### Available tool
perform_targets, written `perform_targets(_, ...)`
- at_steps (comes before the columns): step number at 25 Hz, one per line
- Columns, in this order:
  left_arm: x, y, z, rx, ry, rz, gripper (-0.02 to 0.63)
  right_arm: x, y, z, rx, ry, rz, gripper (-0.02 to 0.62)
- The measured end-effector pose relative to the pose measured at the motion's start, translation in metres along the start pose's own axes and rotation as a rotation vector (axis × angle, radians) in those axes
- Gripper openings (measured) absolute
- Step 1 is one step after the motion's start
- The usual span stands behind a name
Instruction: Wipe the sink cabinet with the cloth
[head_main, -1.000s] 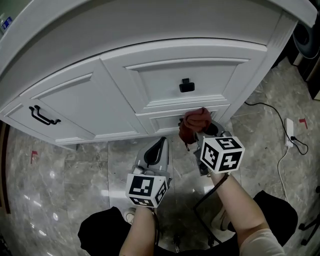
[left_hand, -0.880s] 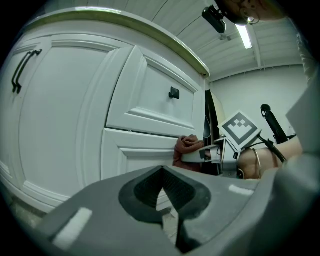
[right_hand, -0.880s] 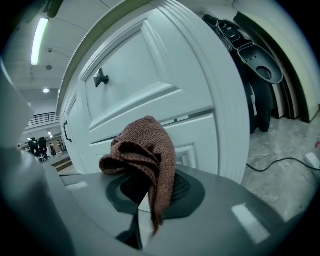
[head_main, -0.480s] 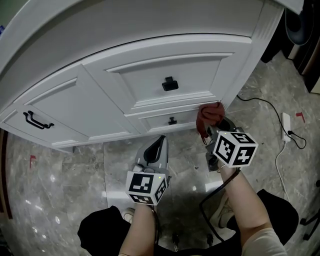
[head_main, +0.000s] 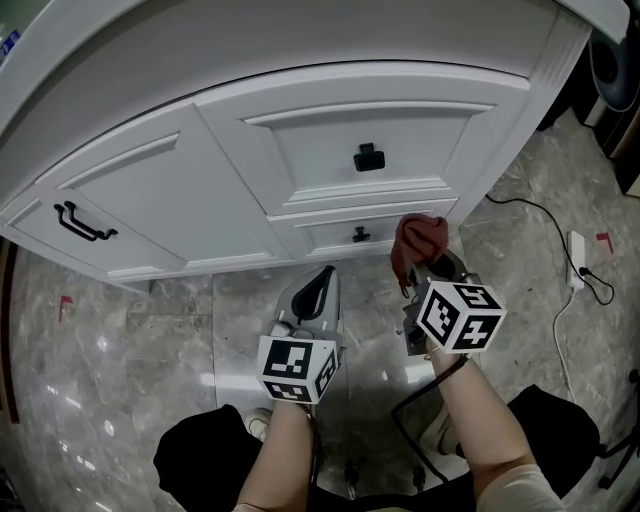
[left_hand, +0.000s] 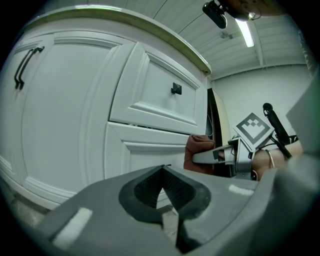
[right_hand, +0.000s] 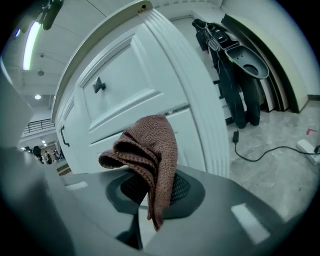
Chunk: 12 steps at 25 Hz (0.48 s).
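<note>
Risks, as I judged: the idle left gripper (head_main: 320, 285) sat low nr the white panelled wooden sink cabinet (head_main: 200, 190) & could knock its door. The reddish-brown knitted cloth (head_main: 420, 240) was pinched by one fold only, so drag on the mouldings might pull it free. Left jaws were closed together, nothing btwn them, touching nothing. The right gripper (head_main: 425, 268) was clamped on the cloth, at the lower drawer's (head_main: 330, 238) right end; contact w/ the wood unclear.

brown cloth (right_hand: 150, 155) bunched against white cabinet (head_main: 330, 150).
</note>
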<state>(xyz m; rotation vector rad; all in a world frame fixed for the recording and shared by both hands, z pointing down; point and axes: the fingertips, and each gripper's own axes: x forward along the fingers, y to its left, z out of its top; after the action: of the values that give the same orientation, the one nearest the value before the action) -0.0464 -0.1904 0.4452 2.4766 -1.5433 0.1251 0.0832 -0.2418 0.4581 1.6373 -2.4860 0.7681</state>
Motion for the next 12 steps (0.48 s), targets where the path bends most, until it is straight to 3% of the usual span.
perform_targets(7,-0.031,0.047,-0.008,-0.017,0.014,0.093,0.001,0.039,0.087,-0.068,-0.045,0.12,0.164,0.079)
perform_targets(12,-0.048,0.074,-0.013,-0.032,0.014,0.14,0.001,0.074,0.133,-0.094,-0.067,0.171,0.236,0.078)
